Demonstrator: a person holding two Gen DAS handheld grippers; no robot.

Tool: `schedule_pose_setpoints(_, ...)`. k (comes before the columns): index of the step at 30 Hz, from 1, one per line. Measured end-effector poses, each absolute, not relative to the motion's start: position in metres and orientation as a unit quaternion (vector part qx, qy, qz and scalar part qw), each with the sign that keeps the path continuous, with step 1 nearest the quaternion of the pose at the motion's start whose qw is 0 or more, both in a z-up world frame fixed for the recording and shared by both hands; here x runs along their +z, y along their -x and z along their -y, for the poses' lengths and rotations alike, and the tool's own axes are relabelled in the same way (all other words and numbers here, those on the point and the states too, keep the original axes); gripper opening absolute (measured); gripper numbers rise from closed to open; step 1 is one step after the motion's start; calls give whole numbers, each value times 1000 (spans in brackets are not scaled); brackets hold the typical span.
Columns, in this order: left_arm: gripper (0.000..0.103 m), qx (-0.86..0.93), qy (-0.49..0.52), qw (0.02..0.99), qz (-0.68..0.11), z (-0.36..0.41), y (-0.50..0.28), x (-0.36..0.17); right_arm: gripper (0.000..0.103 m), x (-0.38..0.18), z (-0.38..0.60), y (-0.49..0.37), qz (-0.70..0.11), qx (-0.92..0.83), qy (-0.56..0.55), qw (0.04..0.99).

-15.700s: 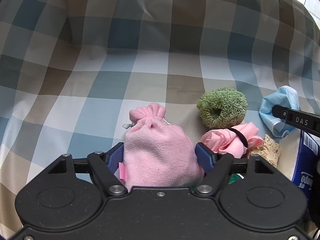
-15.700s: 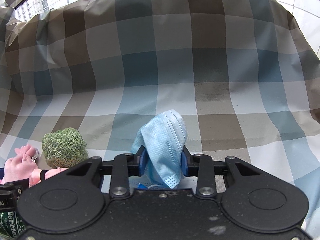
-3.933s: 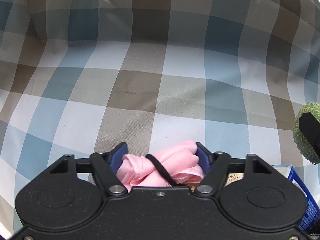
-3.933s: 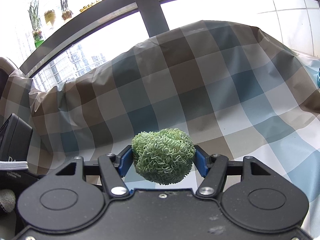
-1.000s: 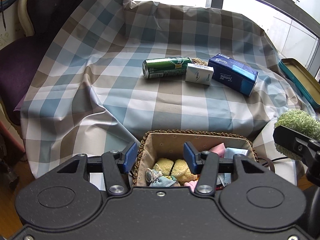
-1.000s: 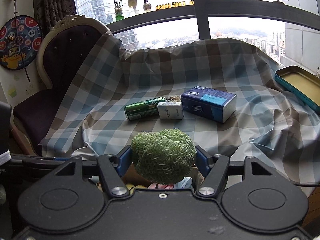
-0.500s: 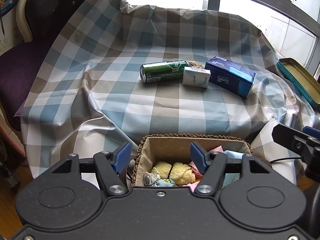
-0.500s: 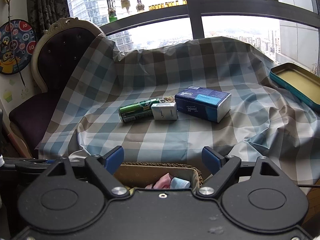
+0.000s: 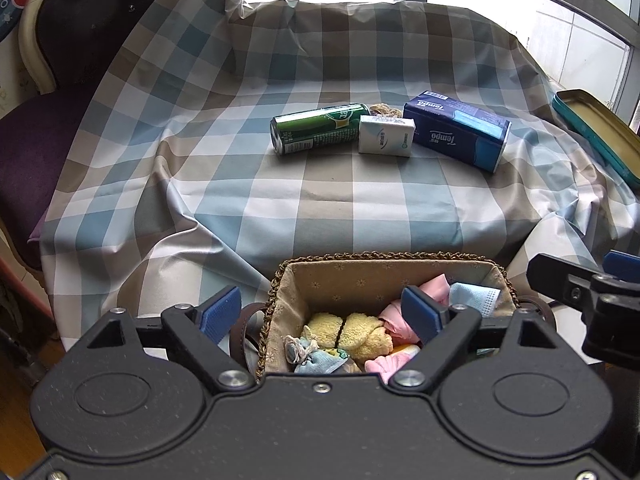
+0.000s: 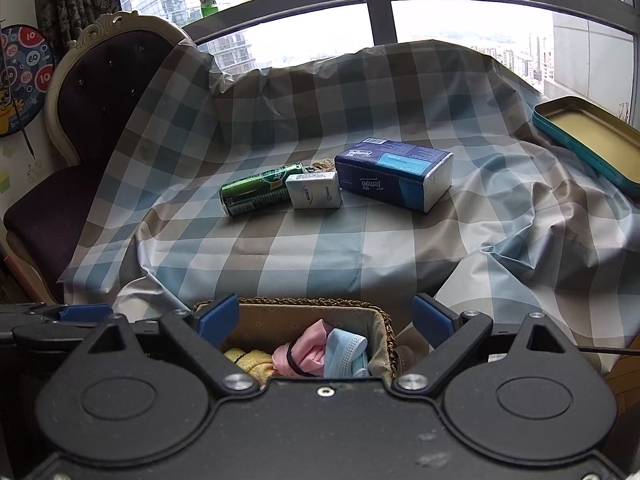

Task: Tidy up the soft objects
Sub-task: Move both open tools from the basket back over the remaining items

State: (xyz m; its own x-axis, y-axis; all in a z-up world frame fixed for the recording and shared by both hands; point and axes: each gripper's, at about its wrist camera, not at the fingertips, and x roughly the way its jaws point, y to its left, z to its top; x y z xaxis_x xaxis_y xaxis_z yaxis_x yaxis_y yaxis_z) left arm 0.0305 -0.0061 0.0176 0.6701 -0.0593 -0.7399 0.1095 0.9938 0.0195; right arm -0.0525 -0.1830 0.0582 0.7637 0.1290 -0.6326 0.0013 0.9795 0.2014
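Two grippers, left and right, spread empty over woven basket; retract straight upward, clearing rim.

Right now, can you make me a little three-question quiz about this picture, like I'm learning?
1. True or false: the left hand-held gripper holds something.
2. Which lies between the green can and the blue tissue pack: A) white packet B) yellow towel C) teal tin
3. Fill in: the blue face mask sits inside the woven ____.

Key: 1 false; 2 A, the white packet; 3 basket.
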Motion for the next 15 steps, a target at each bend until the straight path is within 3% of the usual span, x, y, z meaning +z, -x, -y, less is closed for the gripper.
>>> schedule_pose_setpoints(6, 84, -42, -44, 904, -424, 6, -44, 6, 103, 45, 189, 39, -369, 22, -101, 923)
schedule_pose_setpoints(15, 84, -47, -42, 901, -430, 1, -73, 1, 103, 31, 192, 6, -392, 33, -89, 915)
